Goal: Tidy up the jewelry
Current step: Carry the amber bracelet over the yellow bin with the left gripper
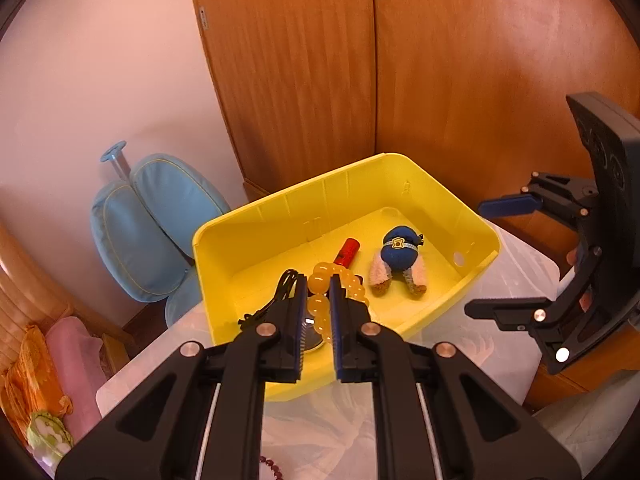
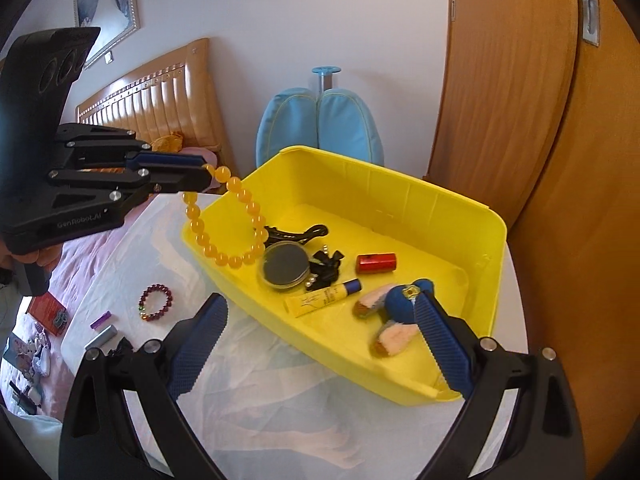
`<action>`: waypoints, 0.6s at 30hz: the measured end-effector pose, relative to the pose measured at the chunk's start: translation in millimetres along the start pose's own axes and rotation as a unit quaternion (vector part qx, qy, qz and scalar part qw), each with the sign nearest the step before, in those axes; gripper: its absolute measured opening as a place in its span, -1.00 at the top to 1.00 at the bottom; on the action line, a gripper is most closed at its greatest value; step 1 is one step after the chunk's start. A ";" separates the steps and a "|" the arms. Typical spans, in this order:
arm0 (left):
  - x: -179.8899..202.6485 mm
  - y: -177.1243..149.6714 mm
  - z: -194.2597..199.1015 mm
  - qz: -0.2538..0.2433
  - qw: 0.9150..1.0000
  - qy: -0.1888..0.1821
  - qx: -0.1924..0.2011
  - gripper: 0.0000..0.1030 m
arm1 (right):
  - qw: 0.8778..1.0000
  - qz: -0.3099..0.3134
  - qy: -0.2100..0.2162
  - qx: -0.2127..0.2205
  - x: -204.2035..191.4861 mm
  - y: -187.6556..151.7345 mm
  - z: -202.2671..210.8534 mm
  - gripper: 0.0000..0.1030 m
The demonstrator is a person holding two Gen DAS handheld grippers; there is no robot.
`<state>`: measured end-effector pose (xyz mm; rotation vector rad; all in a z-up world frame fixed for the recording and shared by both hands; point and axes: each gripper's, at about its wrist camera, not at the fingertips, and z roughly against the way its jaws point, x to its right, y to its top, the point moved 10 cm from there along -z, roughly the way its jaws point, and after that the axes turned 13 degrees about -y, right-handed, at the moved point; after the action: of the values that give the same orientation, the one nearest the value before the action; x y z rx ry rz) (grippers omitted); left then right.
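My left gripper [image 1: 319, 286] is shut on a yellow bead bracelet [image 1: 320, 305]. In the right wrist view the left gripper [image 2: 202, 174] holds that bracelet [image 2: 228, 220] hanging over the near left rim of the yellow bin [image 2: 424, 196]. My right gripper [image 2: 320, 320] is open and empty, low over the bin's front edge; it also shows in the left wrist view [image 1: 508, 256]. A dark red bead bracelet [image 2: 156, 303] lies on the white table to the left of the bin.
In the bin lie a round mirror [image 2: 285, 266], a black hair clip [image 2: 298, 234], a red tube [image 2: 376, 263], a yellow tube [image 2: 322, 298] and a blue plush toy [image 2: 400, 308]. Small items [image 2: 102, 334] lie on the table at left. A wooden wardrobe [image 2: 520, 100] stands behind.
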<state>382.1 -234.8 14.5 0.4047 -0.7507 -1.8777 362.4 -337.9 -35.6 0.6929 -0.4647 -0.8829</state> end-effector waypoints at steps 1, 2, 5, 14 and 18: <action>0.0 2.5 -10.3 -0.004 1.000 -0.003 -0.009 0.79 | 1.000 -0.003 -0.006 -0.005 7.4 1.8 -6.6 -0.85; -0.4 4.9 -22.0 -0.007 1.000 -0.006 -0.018 0.79 | 1.000 -0.007 -0.013 -0.013 14.5 3.0 -15.2 -0.85; -2.4 5.3 -57.5 -0.010 0.998 -0.021 -0.050 0.79 | 0.999 -0.018 -0.023 -0.042 29.5 1.7 -44.7 -0.85; -19.1 -21.4 -132.3 0.008 0.991 -0.049 -0.125 0.78 | 0.992 -0.028 -0.035 -0.119 41.1 -19.5 -106.6 -0.85; -22.8 -22.6 -135.0 0.001 0.991 -0.045 -0.126 0.77 | 0.991 -0.033 -0.036 -0.125 44.0 -22.6 -110.4 -0.85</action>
<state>454.6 -250.3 -102.8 0.1600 -0.5639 -1.9706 444.3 -345.0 -124.3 0.4504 -0.3880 -1.0117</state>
